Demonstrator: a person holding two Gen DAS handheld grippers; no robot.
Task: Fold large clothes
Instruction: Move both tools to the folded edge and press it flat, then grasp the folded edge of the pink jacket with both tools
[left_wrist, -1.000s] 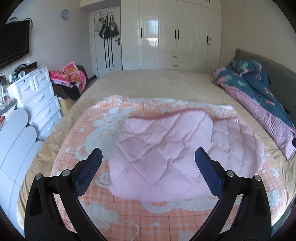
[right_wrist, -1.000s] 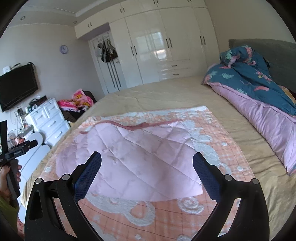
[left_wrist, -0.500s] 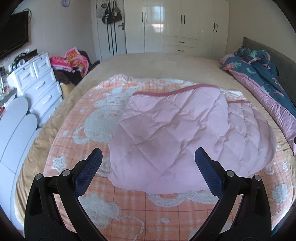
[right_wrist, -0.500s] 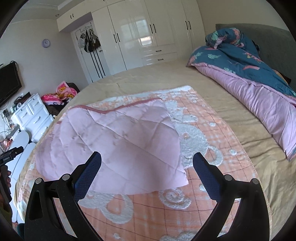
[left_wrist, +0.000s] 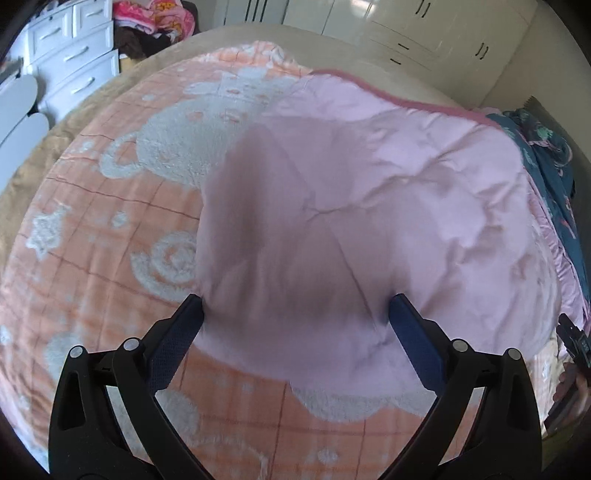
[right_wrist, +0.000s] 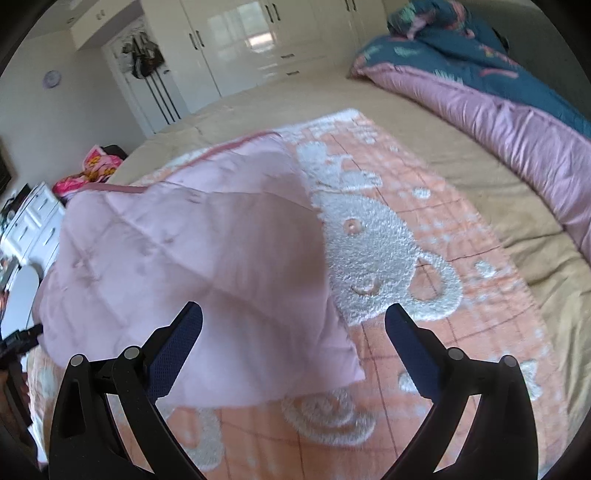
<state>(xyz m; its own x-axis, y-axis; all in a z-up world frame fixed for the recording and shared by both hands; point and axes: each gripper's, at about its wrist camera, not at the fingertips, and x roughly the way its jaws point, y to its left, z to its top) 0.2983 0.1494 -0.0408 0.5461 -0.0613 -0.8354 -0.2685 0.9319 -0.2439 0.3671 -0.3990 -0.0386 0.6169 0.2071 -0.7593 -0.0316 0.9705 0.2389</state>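
Left gripper (left_wrist: 295, 314) and right gripper (right_wrist: 293, 323) are both hanging spread wide and gripping nothing, each low over the near edge of the quilt (left_wrist: 369, 206), left one over its left corner, right one over its right corner. Quilt is lying folded on the orange blanket (left_wrist: 103, 229) on the bed (right_wrist: 461, 147): pale pink, diamond-stitched, darker pink trim on the far edge, wrinkled. No readable writing showing; the duvet (right_wrist: 498, 96) beyond is getting cut off at the frame edge and the near fabric is blurring.
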